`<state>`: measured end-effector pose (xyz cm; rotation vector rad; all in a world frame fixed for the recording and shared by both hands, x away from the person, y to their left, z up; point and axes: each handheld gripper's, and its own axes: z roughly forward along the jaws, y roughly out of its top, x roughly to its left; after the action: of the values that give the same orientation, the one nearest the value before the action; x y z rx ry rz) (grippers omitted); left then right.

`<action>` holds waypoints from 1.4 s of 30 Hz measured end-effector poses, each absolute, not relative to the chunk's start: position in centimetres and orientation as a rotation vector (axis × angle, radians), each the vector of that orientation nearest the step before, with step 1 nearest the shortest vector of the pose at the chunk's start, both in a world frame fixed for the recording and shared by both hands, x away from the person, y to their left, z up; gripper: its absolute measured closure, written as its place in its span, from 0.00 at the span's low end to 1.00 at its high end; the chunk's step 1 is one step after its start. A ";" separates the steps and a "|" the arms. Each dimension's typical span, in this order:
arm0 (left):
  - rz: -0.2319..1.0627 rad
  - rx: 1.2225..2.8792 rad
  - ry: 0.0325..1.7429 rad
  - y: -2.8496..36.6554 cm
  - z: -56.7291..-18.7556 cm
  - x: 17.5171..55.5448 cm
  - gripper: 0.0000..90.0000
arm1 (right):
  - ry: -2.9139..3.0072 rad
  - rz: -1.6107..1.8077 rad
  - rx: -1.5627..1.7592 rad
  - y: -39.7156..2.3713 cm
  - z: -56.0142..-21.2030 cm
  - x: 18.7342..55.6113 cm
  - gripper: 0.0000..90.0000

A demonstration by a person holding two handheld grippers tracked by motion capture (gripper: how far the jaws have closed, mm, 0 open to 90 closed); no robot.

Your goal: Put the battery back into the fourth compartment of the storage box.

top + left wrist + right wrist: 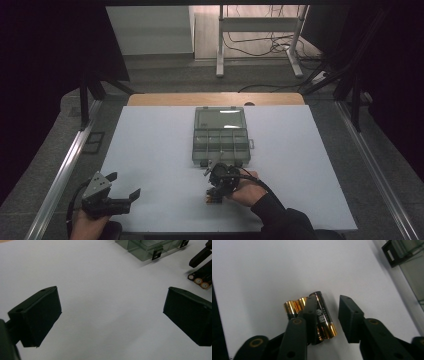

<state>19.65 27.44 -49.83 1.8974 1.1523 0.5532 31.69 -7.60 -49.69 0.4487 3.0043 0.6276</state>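
A white surface (150, 150) carries a clear grey compartment box (221, 135) near its middle, lid closed. Just in front of the box, the right tongs (215, 192), held in the person's right hand (245, 187), point down at a small dark and orange item (214, 199) on the surface. The left tongs (122, 187) hover at the near left corner, jaws spread wide apart, well away from the box.

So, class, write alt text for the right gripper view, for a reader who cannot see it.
Three black-and-gold batteries lie side by side on a white table, with the right gripper open over them, one black jaw across the batteries and the other beside them. The corner of a clear plastic organizer box with a black latch shows at the upper right.
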 end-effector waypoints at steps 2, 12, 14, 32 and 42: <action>0.554 1.899 1.152 27.4 -49.8 19.7 0.02 | 3.008 0.599 0.439 -7.5 -50.1 31.9 0.78; 0.553 1.899 1.150 27.4 -49.8 19.7 0.02 | 3.003 0.567 0.413 -7.3 -50.4 31.8 0.85; 0.554 1.900 1.149 27.4 -49.8 19.6 0.02 | 2.983 0.589 0.410 -7.4 -50.2 31.8 0.85; 0.551 1.898 1.151 27.5 -49.8 19.7 0.02 | 2.908 0.718 0.498 -8.9 -48.5 32.6 0.85; 0.548 1.898 1.152 27.5 -49.8 19.7 0.02 | 2.865 0.799 0.579 -10.1 -47.4 33.4 0.85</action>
<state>19.70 27.47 -49.84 1.8977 1.1525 0.5482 33.40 -10.14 -47.37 0.5791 2.8654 0.7993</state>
